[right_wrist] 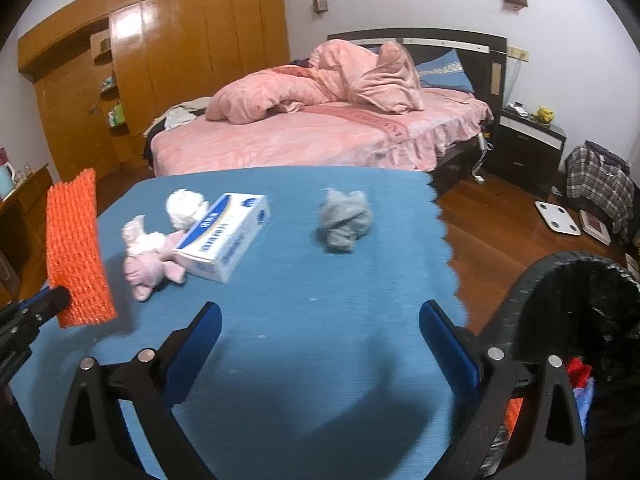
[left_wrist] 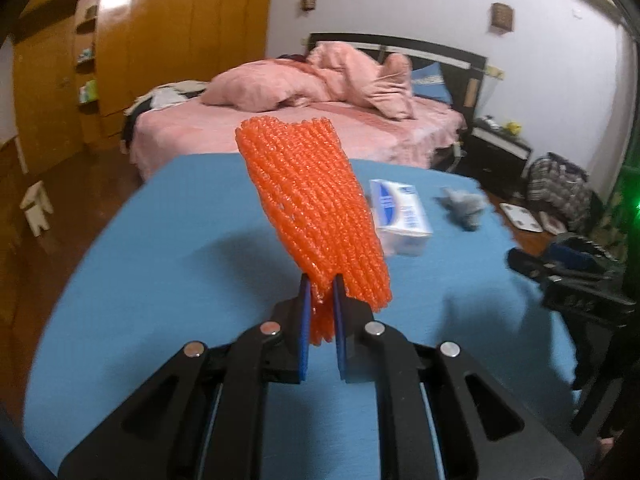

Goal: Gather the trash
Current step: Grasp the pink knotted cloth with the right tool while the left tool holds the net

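My left gripper (left_wrist: 321, 286) is shut on an orange foam net sleeve (left_wrist: 312, 204) and holds it upright above the blue table (left_wrist: 160, 280). The sleeve also shows at the left of the right wrist view (right_wrist: 76, 248). My right gripper (right_wrist: 320, 316) is open and empty, low over the table's near part. A black-lined trash bin (right_wrist: 576, 304) stands off the table's right edge, with red and blue scraps inside. A grey crumpled wad (right_wrist: 344, 220) lies mid-table; it shows in the left wrist view (left_wrist: 464, 206) too.
A white and blue box (right_wrist: 224, 236) lies on the table, with a pink plush toy (right_wrist: 148, 260) and a white plush (right_wrist: 184, 208) beside it. Beyond are a pink bed (right_wrist: 320, 128), a wooden wardrobe (right_wrist: 180, 60) and a nightstand (right_wrist: 528, 144).
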`<control>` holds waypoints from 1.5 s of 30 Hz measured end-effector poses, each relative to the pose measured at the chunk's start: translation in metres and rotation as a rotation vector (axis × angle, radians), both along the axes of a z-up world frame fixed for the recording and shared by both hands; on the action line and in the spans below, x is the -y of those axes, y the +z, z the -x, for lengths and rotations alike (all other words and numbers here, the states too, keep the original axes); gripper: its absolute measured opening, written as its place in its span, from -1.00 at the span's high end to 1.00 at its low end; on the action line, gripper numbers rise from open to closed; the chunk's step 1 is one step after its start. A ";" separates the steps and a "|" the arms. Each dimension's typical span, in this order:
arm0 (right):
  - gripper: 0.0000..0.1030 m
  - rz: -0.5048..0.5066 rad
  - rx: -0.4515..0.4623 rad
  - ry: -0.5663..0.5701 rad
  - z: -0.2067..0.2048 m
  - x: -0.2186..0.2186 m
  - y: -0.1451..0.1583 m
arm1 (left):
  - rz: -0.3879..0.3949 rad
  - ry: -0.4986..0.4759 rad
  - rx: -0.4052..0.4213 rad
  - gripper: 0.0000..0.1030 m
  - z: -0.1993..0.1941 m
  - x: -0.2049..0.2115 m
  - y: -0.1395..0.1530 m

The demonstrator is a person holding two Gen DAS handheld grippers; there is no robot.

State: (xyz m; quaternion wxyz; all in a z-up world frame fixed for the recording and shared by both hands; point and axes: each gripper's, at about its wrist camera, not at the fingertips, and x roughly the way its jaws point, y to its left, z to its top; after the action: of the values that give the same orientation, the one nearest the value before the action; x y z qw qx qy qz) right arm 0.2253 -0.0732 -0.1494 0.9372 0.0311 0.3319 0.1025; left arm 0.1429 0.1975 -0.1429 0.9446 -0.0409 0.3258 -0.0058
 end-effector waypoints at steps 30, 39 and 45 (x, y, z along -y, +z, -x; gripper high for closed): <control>-0.30 0.039 -0.110 0.213 -0.038 -0.149 -0.022 | 0.066 0.111 -0.125 0.82 -0.016 -0.077 -0.034; 0.37 0.048 -0.138 0.261 -0.037 -0.155 -0.029 | 0.077 0.116 -0.135 0.83 -0.016 -0.078 -0.035; 0.83 0.027 -0.151 0.276 -0.033 -0.153 -0.030 | 0.067 0.120 -0.140 0.83 -0.017 -0.077 -0.035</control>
State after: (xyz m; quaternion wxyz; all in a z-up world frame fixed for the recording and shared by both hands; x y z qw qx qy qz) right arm 0.2584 0.0800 -0.1790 0.8870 -0.0199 0.4038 0.2232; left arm 0.1596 0.2746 -0.1783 0.9161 -0.0921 0.3878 0.0429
